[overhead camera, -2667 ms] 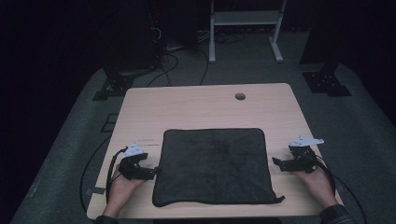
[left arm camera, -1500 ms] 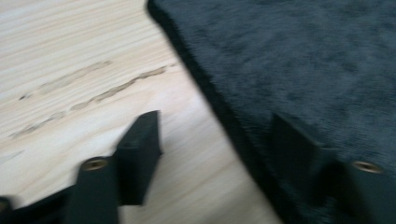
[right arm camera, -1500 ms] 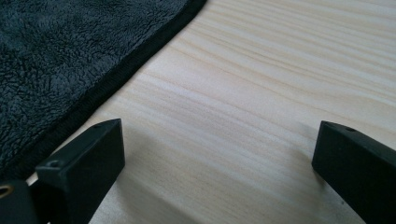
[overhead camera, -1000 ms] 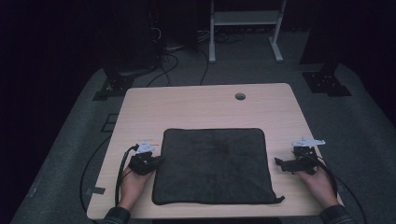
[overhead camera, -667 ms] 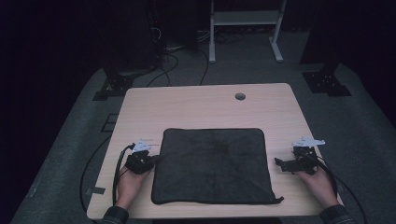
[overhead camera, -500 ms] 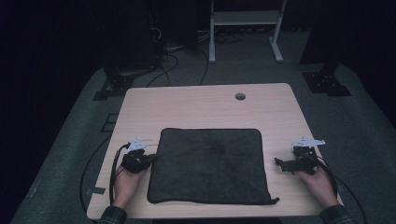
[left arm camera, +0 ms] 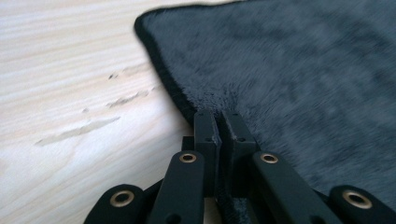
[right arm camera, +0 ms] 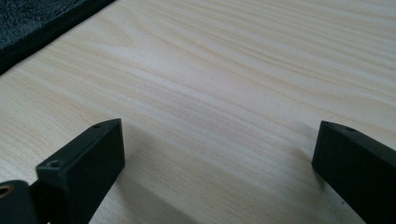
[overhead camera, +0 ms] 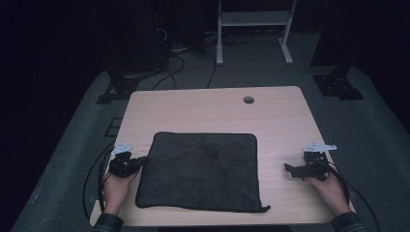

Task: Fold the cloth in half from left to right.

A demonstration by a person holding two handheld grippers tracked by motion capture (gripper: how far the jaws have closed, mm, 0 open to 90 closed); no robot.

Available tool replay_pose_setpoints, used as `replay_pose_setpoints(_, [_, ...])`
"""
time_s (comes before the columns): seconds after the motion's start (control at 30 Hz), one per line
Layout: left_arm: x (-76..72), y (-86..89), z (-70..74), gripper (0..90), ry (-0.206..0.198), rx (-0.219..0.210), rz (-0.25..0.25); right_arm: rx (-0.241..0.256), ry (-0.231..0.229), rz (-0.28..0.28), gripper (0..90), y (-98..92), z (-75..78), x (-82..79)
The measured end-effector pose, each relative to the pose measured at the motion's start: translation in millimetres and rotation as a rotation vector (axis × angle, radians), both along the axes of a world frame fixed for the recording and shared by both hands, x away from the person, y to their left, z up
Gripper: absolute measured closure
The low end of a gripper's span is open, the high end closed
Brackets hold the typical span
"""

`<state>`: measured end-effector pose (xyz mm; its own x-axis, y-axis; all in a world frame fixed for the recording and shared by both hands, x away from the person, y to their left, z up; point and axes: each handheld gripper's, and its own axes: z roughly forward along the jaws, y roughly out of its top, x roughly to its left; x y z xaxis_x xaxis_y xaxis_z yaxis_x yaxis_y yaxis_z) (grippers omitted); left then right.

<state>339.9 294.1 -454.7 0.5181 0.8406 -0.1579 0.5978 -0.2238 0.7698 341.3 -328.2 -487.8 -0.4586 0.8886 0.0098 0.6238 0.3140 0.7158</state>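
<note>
Dark floor and trailing cables surrounded the pale wooden table (overhead camera: 280, 121), which carried a dark grey plush square cloth (overhead camera: 203, 169) lying flat toward the person's side.

At nine o'clock of the cloth, the left gripper (overhead camera: 140, 160) sat with its jaws pressed together on the cloth's left hem; in the left gripper view (left arm camera: 218, 135) the black edging ran straight in between them. By the look of it, the step in hand was a pinch of that edge, ready to drag or fold.

At three o'clock, well apart from the cloth, the right gripper (overhead camera: 290, 170) rested on bare wood with its jaws spread wide, empty.

Next, the left would probably need to lift the hem without losing it, while the right moved in toward the cloth's right edge.
</note>
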Motion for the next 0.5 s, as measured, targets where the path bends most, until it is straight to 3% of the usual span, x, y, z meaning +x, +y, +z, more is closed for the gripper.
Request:
replay_pose_setpoints(0.1, [-0.1,-0.3,3.7,85.6,-0.012,-0.063,-0.012,0.000,0.000,0.000,1.7,0.0,0.0,0.0])
replay_pose_setpoints(0.27, [1.3,-7.7,7.4,85.5,-0.026,-0.131,-0.057,-0.001,0.000,0.000,1.7,0.0,0.0,0.0])
replay_pose_setpoints(0.5, [3.4,-26.2,16.7,85.4,-0.064,-0.135,-0.130,0.000,0.000,0.000,1.7,0.0,0.0,0.0])
